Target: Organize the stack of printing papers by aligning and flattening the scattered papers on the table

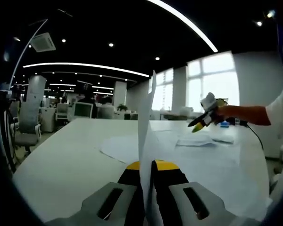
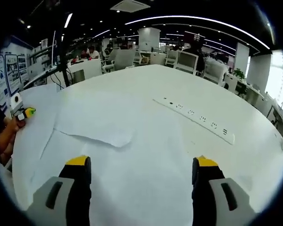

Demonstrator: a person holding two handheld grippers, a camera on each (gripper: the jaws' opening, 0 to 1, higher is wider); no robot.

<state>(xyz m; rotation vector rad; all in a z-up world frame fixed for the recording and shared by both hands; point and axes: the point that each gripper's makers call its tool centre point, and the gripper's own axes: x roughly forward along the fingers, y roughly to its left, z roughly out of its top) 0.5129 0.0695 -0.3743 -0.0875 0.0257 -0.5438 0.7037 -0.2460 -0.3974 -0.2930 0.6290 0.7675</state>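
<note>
1. The left hand-held gripper (image 1: 148, 172) pinches a white sheet of paper (image 1: 145, 136) edge-on between its yellow-tipped jaws, above the white worktop (image 1: 61, 160).
2. The right hand-held gripper (image 2: 144, 172) has its jaws spread wide over the worktop, holding nothing.
3. More loose papers (image 2: 92, 125) lie scattered flat across the middle of the worktop, overlapping one another.
4. A long white power strip (image 2: 195, 120) lies toward the worktop's far edge in the right gripper view.

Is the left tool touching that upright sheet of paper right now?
Touching. In the left gripper view the left tool has its two jaws closed on the sheet of paper, which stands on edge between them, above the white table.
</note>
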